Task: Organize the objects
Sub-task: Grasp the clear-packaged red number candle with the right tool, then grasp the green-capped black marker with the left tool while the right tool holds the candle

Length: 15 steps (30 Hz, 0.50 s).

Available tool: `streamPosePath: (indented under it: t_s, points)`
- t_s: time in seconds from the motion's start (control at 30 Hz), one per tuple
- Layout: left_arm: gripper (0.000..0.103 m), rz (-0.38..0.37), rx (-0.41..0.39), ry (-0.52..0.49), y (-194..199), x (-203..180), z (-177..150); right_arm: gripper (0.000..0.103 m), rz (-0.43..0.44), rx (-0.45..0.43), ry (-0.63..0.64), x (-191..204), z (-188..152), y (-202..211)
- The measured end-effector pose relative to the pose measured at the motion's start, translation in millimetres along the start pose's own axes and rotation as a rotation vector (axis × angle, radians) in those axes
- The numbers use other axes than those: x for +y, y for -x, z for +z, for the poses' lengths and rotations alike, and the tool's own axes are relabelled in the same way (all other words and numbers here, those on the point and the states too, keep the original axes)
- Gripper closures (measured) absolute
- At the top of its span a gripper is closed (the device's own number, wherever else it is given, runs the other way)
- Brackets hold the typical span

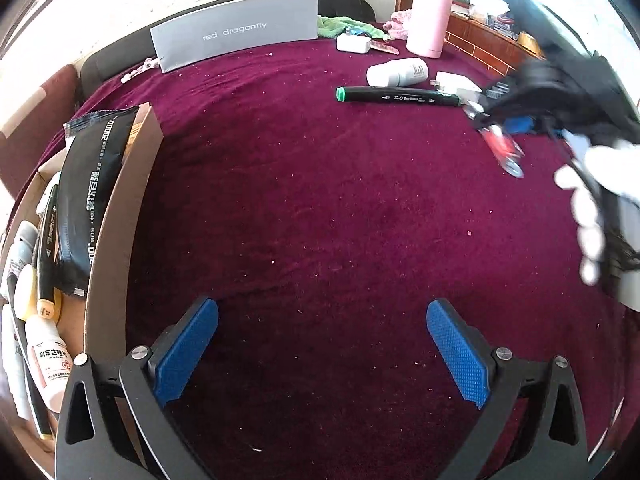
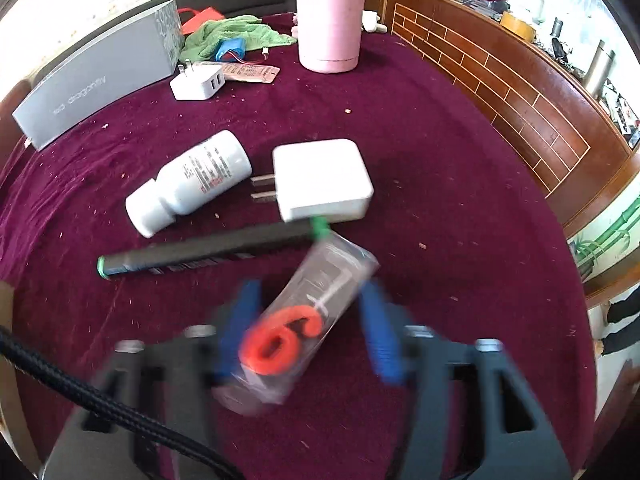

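Maroon cloth covers the tabletop. Our left hand-held gripper hangs with blue pads spread wide, nothing between them; at its 9 o'clock sits the cardboard box holding a black packet and small bottles. Our right hand-held gripper, blurred, brackets a clear packet with a red number candle; we cannot tell whether the pads press it. At its 12 o'clock lie a black marker, white bottle and white charger. A pink flask stands farther off.
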State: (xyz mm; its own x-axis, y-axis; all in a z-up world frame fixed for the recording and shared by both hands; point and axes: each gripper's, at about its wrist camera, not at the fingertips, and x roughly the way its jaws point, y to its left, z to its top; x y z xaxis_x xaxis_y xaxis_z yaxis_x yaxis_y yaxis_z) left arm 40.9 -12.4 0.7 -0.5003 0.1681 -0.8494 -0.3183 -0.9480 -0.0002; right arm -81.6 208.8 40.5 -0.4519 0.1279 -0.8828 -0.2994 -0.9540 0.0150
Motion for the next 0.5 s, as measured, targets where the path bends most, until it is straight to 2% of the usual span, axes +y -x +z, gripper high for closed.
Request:
streamPosePath:
  t_s: [0.13, 0.23, 0.3, 0.33, 0.4, 0.5]
  points:
    - [0.002, 0.001, -0.001, -0.004, 0.3, 0.4, -0.8, 0.078, 0.084, 0.006, -0.042, -31.5, -13.6, 10.3]
    - [0.002, -0.016, -0.001, -0.016, 1.1, 2.0, -1.6, 0.077, 0.163, -0.033, -0.074, -44.5, -21.4, 12.9]
    - [0.003, -0.055, 0.006, -0.024, 4.9, 2.9, 0.2, 0.077, 0.203, -0.076, -0.078, -49.1, -26.3, 12.8]
    - [0.003, -0.078, -0.006, -0.019, 9.4, 4.1, 3.8, 0.077, 0.223, -0.092, -0.08, -51.0, -28.2, 12.8]
    - [0.003, -0.072, -0.067, -0.014, 23.0, 5.1, 16.9, 0.077, 0.277, -0.115, -0.103, -57.9, -32.8, 12.8]
    - [0.003, -0.052, -0.135, -0.005, 35.5, 1.7, 53.5, 0.077, 0.352, -0.106, -0.159, -67.2, -33.4, 13.7]
